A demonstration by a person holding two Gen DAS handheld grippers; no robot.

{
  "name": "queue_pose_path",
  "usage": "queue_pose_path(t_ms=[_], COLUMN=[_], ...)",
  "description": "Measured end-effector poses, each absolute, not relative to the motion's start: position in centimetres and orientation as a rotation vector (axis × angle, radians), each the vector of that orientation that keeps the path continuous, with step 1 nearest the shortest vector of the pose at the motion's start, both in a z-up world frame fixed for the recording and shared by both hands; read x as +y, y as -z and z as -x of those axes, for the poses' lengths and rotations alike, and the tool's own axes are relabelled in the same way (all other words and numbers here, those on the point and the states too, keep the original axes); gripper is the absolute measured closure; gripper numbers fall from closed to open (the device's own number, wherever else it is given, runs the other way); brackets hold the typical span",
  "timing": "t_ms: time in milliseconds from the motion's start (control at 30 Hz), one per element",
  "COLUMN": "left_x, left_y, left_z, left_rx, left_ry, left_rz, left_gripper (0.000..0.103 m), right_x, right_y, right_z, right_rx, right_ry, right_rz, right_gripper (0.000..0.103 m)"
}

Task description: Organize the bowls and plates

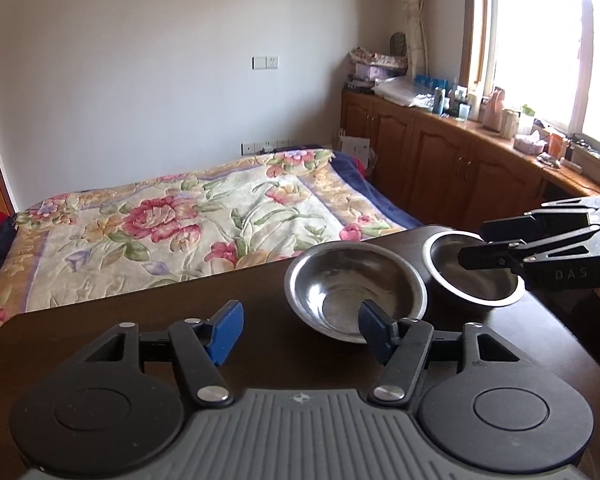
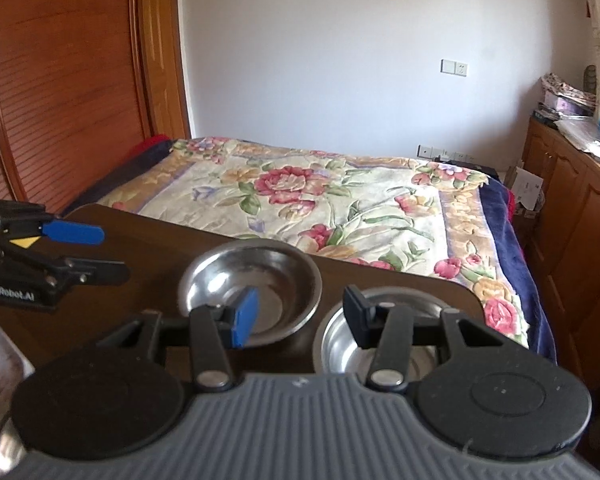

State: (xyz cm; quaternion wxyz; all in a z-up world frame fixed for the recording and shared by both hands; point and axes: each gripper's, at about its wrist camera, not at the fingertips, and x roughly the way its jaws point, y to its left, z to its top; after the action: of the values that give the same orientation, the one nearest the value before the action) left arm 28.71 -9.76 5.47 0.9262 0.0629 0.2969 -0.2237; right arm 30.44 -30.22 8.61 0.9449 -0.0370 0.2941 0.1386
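Two metal bowls sit empty, side by side on the dark table [image 1: 140,308]: the wide bowl [image 1: 354,284] just ahead of the left claw [image 1: 300,334], the deep bowl [image 2: 376,338] under the right claw [image 2: 302,316]. Both claws are wide open, holding nothing. A flowered bed [image 2: 320,196] lies beyond.

Two steel bowls [image 1: 356,288] beside spread claw [image 1: 300,332]

A dark brown counter [image 1: 188,304] with rounded corners carries two steel bowls: a wide shallow bowl [image 1: 354,286] and, just beside it near the far corner, a deeper bowl [image 1: 474,276], perhaps touching rims
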Motion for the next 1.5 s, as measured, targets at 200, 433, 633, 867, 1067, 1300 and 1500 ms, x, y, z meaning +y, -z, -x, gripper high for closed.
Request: queue_pose_path(t_ms=[200,433,633,867,1067,1300,1500], left_x=[-10.1,-10.8,-11.2,-11.1,-11.2,-11.2,-10.7], left_y=[-4.1,-2.8,-1.9,-1.6,-1.3,-1.3,-0.8], left_z=[-31.6,-33.4,-33.7,-33.7,-33.8,-33.8,-33.9], left_rx=[0.663,0.706,0.736,0.741,0.753,0.757,0.768], left_ry=[0.457,0.466,0.493,0.495,0.491,0.477,0.466], left_rz=[-0.109,-0.099,-0.091,-0.081,-0.078,-0.093,-0.088], left_gripper=[0.023,0.030,0.037,0.038,0.040,0.048,0.050], right_x=[-29.3,-28.5,-27.8,-27.0,-26.3,-25.6,-25.5], right_y=[-7.7,-7.1,-6.3,-5.7,-5.3,-5.0,-4.6], right_z=[-33.4,-35.2,-36.0,-36.4,-36.3,-35.9,-35.8], right_rx=[0.639,0.692,0.739,0.776,0.794,0.808,0.827], right_ry=[-0.289,-0.284,-0.285,-0.280,-0.290,-0.315,-0.341], right_rz=[0.096,0.133,0.150,0.178,0.182,0.178,0.154], right_gripper=[0.058,0.059,0.059,0.059,0.063,0.070,0.078])
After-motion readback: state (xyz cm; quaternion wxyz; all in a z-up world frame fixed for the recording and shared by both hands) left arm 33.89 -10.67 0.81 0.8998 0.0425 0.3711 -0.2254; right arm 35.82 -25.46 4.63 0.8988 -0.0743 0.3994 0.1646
